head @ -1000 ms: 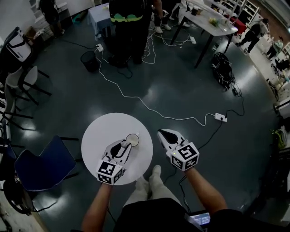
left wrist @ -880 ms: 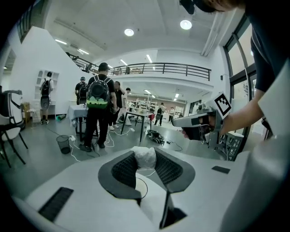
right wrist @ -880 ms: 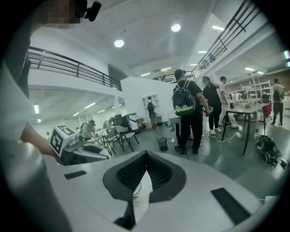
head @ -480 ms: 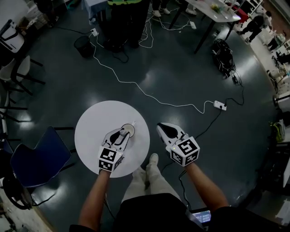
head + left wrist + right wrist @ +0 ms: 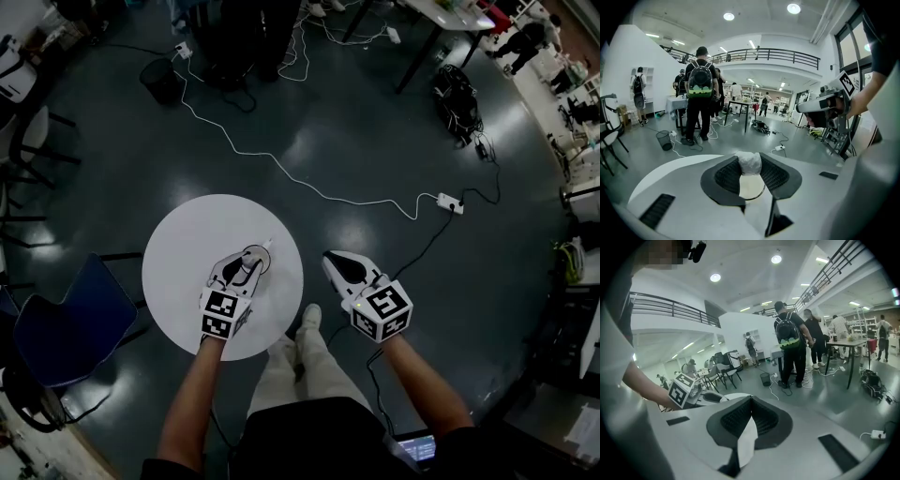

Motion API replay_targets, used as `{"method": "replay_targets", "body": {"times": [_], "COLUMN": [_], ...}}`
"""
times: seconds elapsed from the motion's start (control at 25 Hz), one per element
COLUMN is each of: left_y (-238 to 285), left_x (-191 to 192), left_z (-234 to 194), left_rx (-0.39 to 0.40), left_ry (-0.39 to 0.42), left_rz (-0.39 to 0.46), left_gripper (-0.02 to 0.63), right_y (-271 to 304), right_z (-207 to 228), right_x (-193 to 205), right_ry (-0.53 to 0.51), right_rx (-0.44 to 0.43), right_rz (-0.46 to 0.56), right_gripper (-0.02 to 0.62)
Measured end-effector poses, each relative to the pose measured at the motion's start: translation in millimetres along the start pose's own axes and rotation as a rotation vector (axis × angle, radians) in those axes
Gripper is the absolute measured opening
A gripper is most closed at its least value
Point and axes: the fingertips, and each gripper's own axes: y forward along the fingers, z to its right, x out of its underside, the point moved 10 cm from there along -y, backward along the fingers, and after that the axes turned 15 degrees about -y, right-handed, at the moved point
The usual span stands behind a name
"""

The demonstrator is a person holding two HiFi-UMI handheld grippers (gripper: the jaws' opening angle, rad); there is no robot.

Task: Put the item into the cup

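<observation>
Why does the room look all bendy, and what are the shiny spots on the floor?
Left gripper view: the wide lens curves the balcony railing and darkens the corners. Head view: pale glare patches sit on the glossy floor. Right gripper view: the edges go dark and round too.

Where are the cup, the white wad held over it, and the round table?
cup [image 5: 752, 186]: left gripper view, on its pale inside, between the jaws.
white wad [image 5: 749, 163]: left gripper view, on the middle of its wrinkled front.
round table [image 5: 183, 246]: head view, on the bare top.
</observation>
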Motion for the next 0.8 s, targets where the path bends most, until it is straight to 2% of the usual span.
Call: {"method": "replay_targets", "body": {"times": [0.28,0.6,0.8], "left_y": [4.6,4.6,1.4], "left_x": [8.9,9.1,9.9], "left_z": [-5.0,-11.9,-11.6], "left_rx": [0.006,0.006,0.004], "left_ry": [-0.04,-0.036,-0.036], "left_rz": [-0.009,-0.014,-0.006], "left_gripper": [0.123,0.206,0.206], "right_y": [3.5,10.8,5.3], "right_z": [-4.5,-12.6,-15.5], "right_x": [9.0,7.3,8.0], "right_ry": [0.005,-0.004,-0.009], "right_rx": [-0.012,-0.018,-0.011], "right_rz": [-0.019,-0.028,-0.033], "right_gripper": [0.017,0.017,0.017]}}
